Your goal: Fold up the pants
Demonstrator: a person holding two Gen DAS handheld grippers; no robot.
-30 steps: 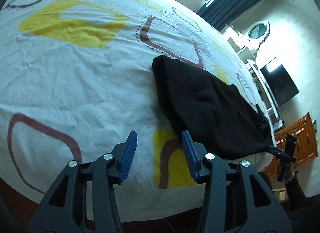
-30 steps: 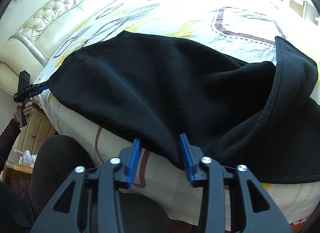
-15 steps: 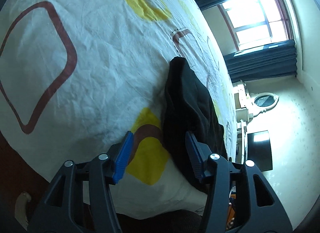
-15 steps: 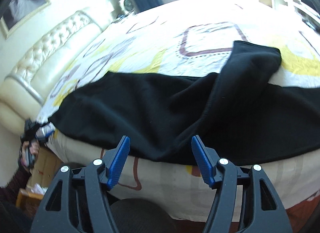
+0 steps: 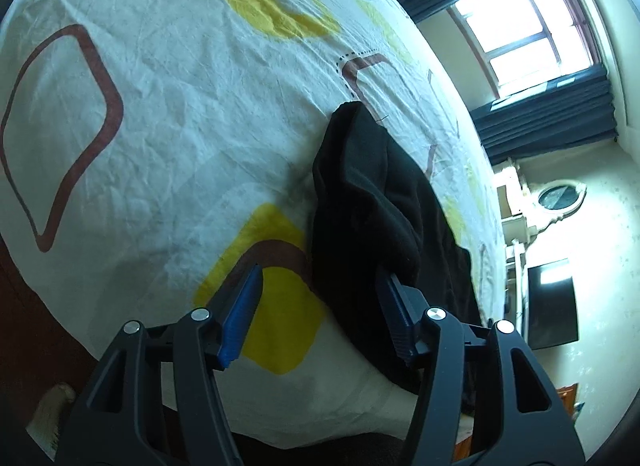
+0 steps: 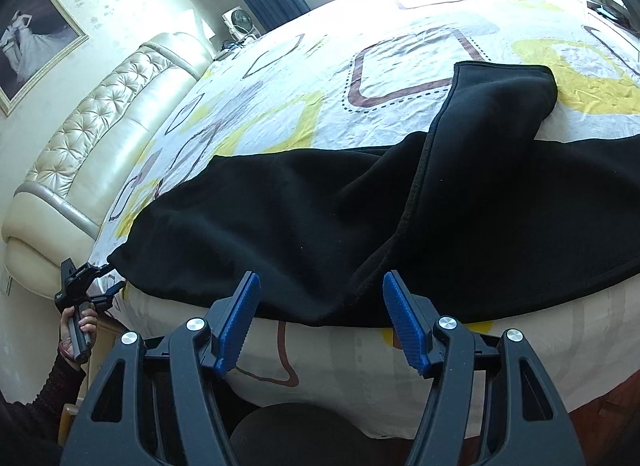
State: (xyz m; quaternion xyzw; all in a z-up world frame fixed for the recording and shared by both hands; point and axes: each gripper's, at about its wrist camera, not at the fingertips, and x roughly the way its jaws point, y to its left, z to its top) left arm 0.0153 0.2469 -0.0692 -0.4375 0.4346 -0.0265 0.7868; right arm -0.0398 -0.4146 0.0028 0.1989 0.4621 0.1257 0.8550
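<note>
Since a second ago the right gripper (image 6: 320, 318) has let go of the black pants (image 6: 360, 217) and spread wide. Pants lie along the bed's (image 6: 280, 105) near edge, running 9 to 3 o'clock — far leg cut off. Left gripper (image 5: 320, 306) spread, its right pad against the cloth's end.

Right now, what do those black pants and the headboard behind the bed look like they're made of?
The black pants look like soft matte fleece or knit: fuzzy, no sheen, draping in thick folds. The headboard looks like cream leather or faux leather: glossy, with button tufting. I can't tell which.
</note>
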